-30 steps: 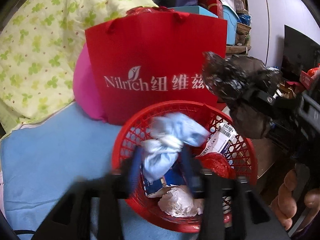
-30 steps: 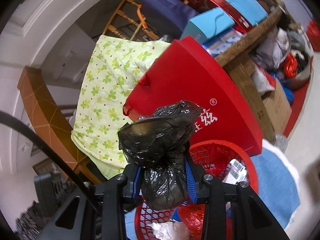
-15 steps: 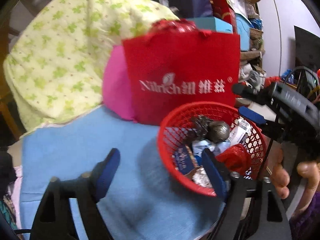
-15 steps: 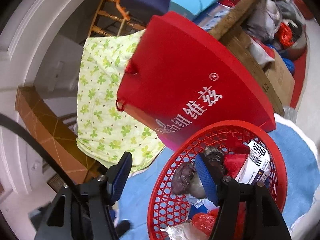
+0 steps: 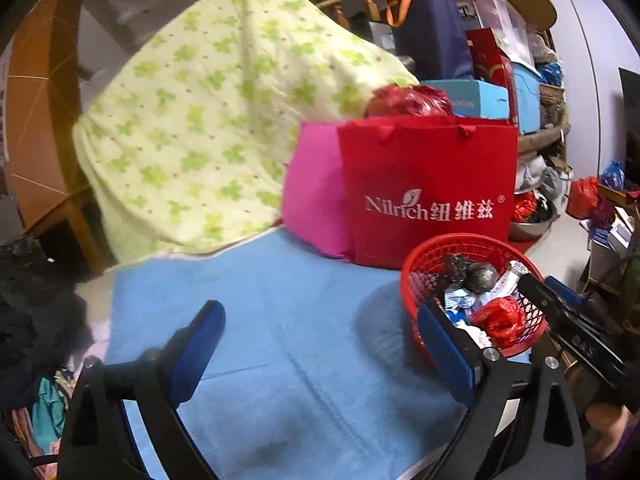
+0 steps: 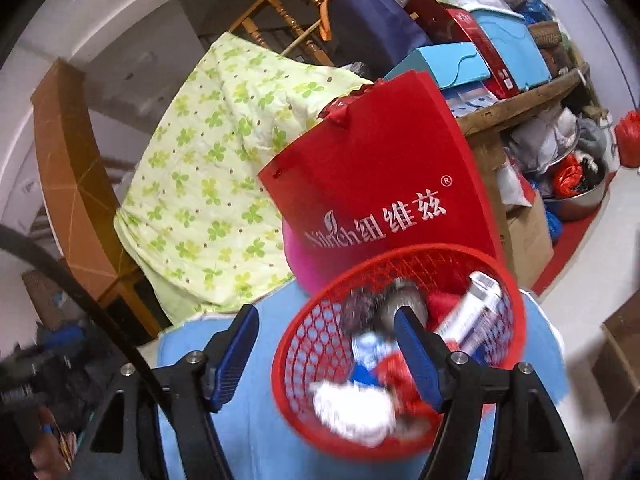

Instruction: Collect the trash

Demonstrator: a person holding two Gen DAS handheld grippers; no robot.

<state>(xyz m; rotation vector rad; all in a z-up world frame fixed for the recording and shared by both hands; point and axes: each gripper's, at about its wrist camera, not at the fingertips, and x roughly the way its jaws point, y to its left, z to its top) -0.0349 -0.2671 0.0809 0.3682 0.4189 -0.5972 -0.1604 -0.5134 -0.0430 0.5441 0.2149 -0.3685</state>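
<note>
A red mesh basket [image 5: 408,280] [image 6: 400,250] stands on a blue mat [image 5: 280,300]. In it lie a knotted black bag [image 5: 468,274] [image 6: 384,304], a crumpled red bag [image 5: 500,320], a light blue cloth [image 5: 460,300], a white carton [image 6: 476,312] and white tissue [image 6: 352,404]. My left gripper [image 5: 320,344] hangs over the mat, left of the basket, its jaws opening with nothing between them. My right gripper [image 6: 326,340] [image 5: 540,284] hovers at the basket's near rim, jaws also opening, gripping nothing.
A red paper bag [image 5: 428,188] and a pink cushion [image 5: 316,200] stand right behind the basket. A green clover quilt [image 5: 208,120] slopes up at the back left. Cluttered shelves [image 6: 520,92] with boxes fill the right. Dark clothes [image 5: 36,312] lie at the left.
The left gripper let go of the light blue cloth and the right let go of the black bag; both now lie in the basket. Both grippers opened wide and drew back, the left one leftward.
</note>
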